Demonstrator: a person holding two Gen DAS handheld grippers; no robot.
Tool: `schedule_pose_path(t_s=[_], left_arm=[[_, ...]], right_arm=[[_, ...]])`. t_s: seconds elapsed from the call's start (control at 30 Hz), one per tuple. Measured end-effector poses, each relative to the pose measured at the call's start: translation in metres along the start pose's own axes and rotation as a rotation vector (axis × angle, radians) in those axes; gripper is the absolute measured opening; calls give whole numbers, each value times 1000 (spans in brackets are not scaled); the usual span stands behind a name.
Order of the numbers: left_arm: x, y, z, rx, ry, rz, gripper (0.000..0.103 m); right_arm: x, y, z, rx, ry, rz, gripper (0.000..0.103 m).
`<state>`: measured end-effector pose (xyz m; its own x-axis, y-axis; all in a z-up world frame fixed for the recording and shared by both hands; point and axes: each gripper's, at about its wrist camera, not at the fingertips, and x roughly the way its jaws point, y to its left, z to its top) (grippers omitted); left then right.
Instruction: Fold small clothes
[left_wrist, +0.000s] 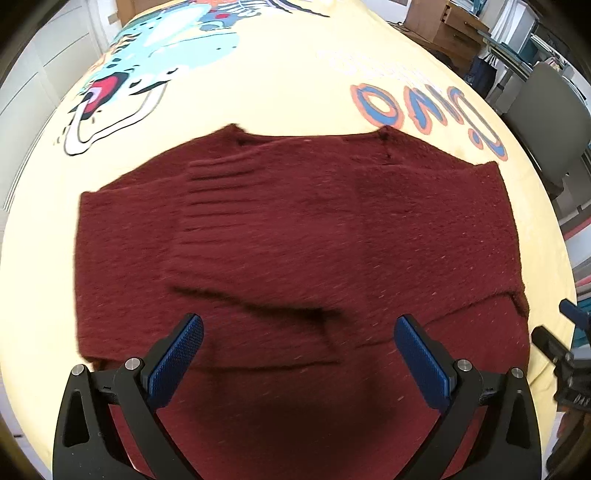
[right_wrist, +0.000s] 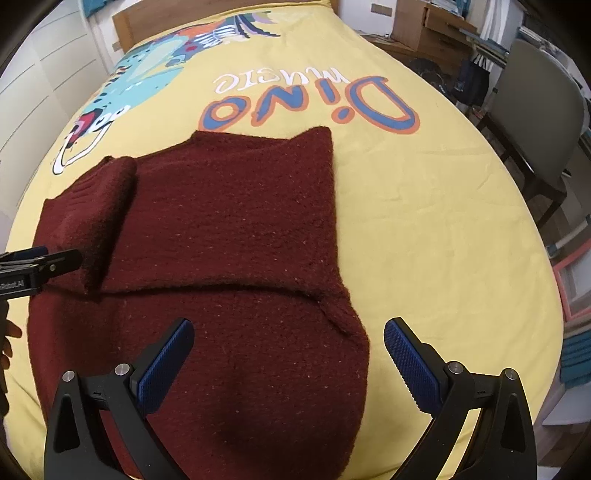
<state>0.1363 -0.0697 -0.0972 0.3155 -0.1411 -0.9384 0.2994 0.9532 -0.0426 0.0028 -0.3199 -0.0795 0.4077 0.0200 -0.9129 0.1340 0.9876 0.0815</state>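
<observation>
Both tongs, left (left_wrist: 298, 332) and right (right_wrist: 289, 338), gape empty over the seemingly folded maroon sweater (right_wrist: 229, 229).

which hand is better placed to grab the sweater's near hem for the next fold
Probably the right. The right tool hangs open over the maroon sweater near its bare side edge on the yellow sheet. The left tool, also open, hangs over the sweater's middle.

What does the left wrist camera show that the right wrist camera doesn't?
Only the left view shows the sweater's ribbed cuff from above and a dark crease near its jaws. Only the right view shows the whole "Dino music" print and the left gripper from the side. Both show the dark red sweater folded on the yellow sheet, with open jaws holding nothing.
</observation>
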Motion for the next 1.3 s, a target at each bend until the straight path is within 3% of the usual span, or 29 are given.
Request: schedule_pose_path(t_s=[0.33,0.5,0.73,0.87,1.07,1.23,1.3], left_arm=[[-14,81,-31,-55,23,95,102],[-12,124,-48,-127,50,90,102],[5,153,-61,-129,76,136,101],[18,160,-63,-126,84,126,99],[24,164,-54,-124,50,71,71],[21,169,-42,-115,31,35,27],[20,175,-39,-121,28,27,19]], right_arm=[[-11,16,4,-33,-25,3,103],[-11,26,4,-57,-21,0,103],[-8,40,3,-81,-7,-9,103],[-5,50,3,-98,6,-12,103],[2,66,6,-121,29,-17,103],[6,89,12,-150,31,-16,103],[7,99,15,-163,30,-10,103]])
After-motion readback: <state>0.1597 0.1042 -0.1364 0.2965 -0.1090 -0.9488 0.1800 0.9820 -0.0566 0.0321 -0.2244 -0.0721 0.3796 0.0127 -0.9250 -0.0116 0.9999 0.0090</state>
